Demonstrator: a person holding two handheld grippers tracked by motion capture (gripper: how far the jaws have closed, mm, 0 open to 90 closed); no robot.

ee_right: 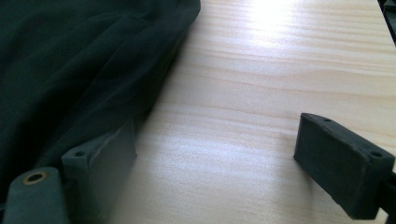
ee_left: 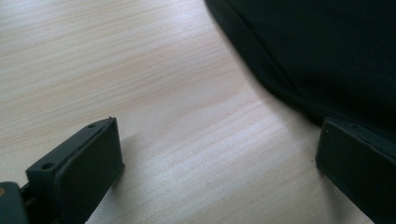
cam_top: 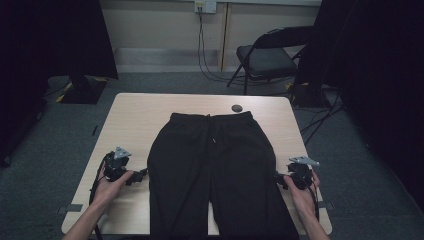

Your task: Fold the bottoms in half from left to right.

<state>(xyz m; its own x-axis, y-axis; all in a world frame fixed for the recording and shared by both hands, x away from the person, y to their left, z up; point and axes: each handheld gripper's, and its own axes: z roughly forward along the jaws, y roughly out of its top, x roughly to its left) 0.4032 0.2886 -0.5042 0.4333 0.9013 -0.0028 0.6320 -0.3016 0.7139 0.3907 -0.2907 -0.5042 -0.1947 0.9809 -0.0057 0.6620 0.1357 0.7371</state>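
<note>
Black drawstring trousers [cam_top: 215, 170] lie flat down the middle of the tabletop [cam_top: 135, 115], waistband toward twelve o'clock and legs running off the six o'clock edge. The left tool [cam_top: 141, 175] sits at nine o'clock of them and the right tool [cam_top: 278, 176] at three o'clock, each wide open, holding nothing, with one jaw right at the fabric's side seam. Closing from here could likely pinch just the top layer or slide off the thin edge, dragging the trousers askew and wrinkling them, since the cloth lies tight against the wood.
</note>
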